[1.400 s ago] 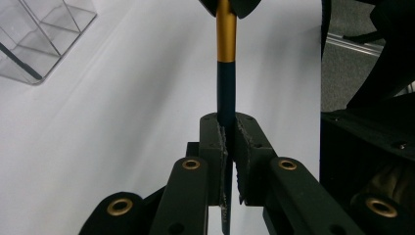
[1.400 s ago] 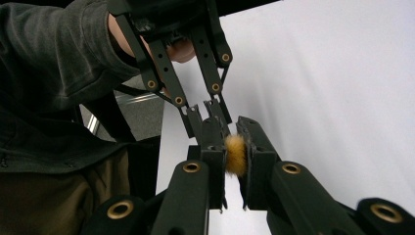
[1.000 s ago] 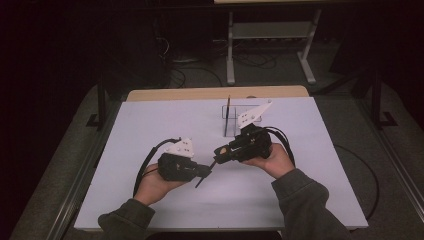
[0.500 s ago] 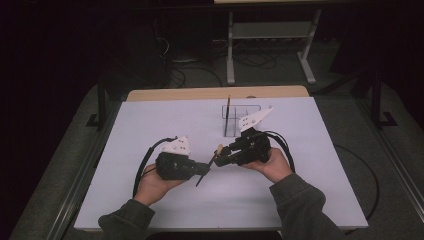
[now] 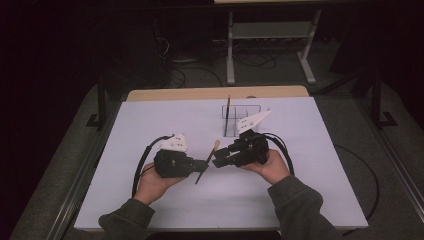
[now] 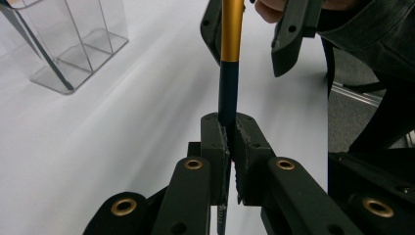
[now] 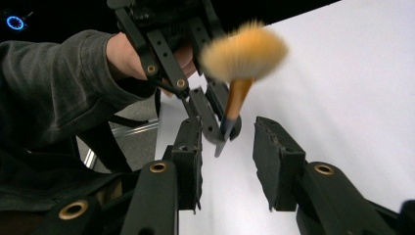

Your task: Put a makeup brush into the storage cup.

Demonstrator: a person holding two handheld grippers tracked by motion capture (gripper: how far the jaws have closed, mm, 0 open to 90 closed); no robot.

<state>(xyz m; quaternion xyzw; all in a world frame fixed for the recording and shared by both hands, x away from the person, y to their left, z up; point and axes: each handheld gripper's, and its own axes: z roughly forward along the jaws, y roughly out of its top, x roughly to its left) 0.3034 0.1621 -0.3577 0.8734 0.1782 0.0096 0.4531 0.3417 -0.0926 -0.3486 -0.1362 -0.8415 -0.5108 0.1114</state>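
the left gripper [image 5: 201, 165] lay level, pinching one brush [image 5: 207, 162] by its handle. the right gripper [image 5: 220, 159] faced it, jaws spread, just opening around the bristles (untouched). one clear rack [image 5: 241, 119] stood behind.

Makeup brush [image 6: 229, 73], dark handle, gold ferrule, fluffy orange-tan bristles [image 7: 243, 53]. Clamped by the handle, held tilted just above the white table, bristle end pointing up and away.

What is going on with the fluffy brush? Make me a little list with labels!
held thing: makeup brush with dark handle, gold ferrule and orange bristles
holder: left gripper, shut on the handle
other gripper: right gripper, jaws apart, just opening, not pressing the brush
nearby: clear plastic divided organizer, one dark stick inside
surface: white table
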